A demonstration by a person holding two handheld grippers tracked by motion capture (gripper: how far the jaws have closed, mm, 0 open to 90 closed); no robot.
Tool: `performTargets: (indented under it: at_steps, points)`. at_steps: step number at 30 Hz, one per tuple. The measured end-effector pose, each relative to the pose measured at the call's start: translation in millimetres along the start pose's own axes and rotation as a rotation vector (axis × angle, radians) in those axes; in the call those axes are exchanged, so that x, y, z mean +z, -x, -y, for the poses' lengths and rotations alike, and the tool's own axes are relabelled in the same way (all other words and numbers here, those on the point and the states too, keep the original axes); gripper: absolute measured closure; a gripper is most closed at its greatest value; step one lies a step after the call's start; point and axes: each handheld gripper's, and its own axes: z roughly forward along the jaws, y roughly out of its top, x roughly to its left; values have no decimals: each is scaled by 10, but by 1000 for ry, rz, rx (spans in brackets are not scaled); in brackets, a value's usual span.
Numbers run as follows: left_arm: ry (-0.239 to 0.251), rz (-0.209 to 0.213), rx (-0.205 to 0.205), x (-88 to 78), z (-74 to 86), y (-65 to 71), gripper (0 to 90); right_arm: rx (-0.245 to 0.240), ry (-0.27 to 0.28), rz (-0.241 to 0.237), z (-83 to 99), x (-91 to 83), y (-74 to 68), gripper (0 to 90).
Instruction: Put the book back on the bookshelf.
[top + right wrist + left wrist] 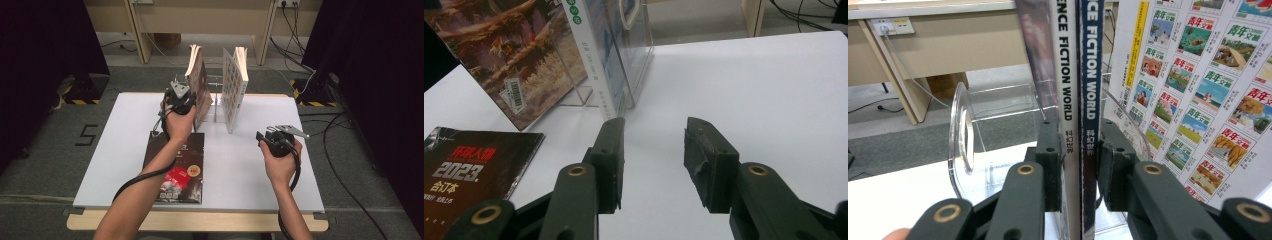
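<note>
currently the left gripper (1079,170) fingers are pinching two thin, floppy magazines (1075,75) by their stiffer spines; the right gripper (654,165) fingers are resting spread, holding nothing.

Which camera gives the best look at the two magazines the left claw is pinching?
The left gripper view: both magazine spines stand readable between the claw's pads. The high view shows them small, leaning in the clear rack.
</note>
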Motion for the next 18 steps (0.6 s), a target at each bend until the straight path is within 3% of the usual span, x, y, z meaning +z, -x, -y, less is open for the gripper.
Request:
performTargets:
  at_steps: [4,10,18]
  points:
    - [11,26,-4,51,-3,-23,697,4,0,1,-1,-1,10,603]
    - [37,28,-30,115,-129,-25,659,9,-6,-1,2,3,22,602]
    - [11,36,-58,224,-197,-73,638,22,-20,-13,3,7,53,599]
